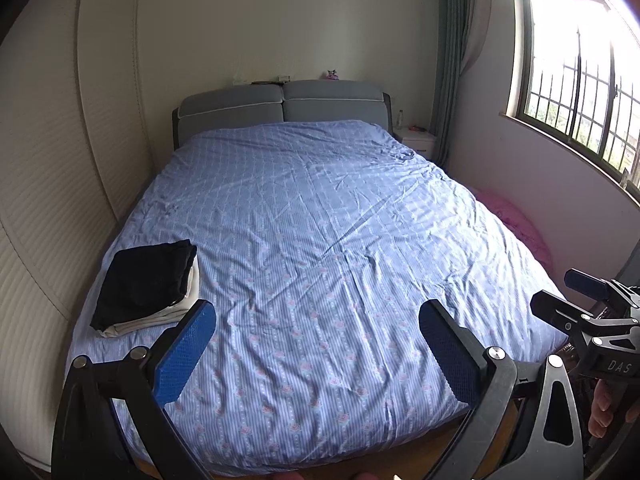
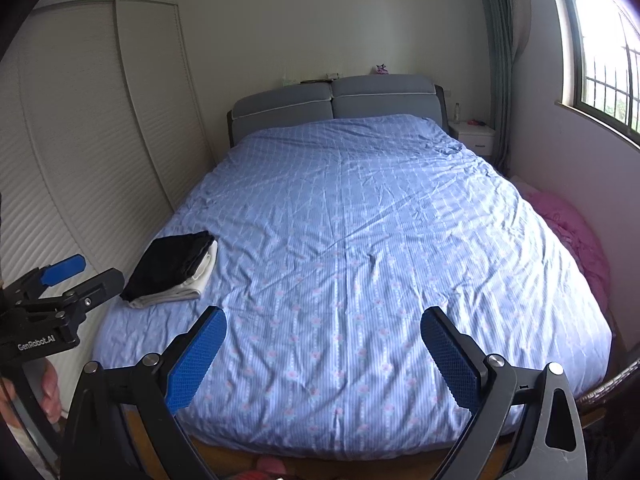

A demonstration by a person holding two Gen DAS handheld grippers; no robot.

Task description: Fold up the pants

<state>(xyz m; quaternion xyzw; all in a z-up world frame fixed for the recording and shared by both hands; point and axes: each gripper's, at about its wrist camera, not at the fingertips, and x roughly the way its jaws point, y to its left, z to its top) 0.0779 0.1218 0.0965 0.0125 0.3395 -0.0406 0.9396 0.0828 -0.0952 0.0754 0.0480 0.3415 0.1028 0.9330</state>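
Two folded garments sit stacked at the near left edge of a bed [image 1: 320, 240] in the left wrist view: black pants [image 1: 144, 280] on top of a white piece [image 1: 160, 316]. Both are well apart from the left gripper [image 1: 318, 344], whose blue-padded jaws are spread wide and hold nothing. From the right wrist view, the right gripper [image 2: 323, 346] also gapes empty above the blue bedspread, the black pants [image 2: 172, 262] lying far left. Folding looks finished; no unfolded pants show.

The bed [image 1: 320, 240] bears folded black pants [image 1: 144, 280] atop white cloth [image 1: 160, 316].
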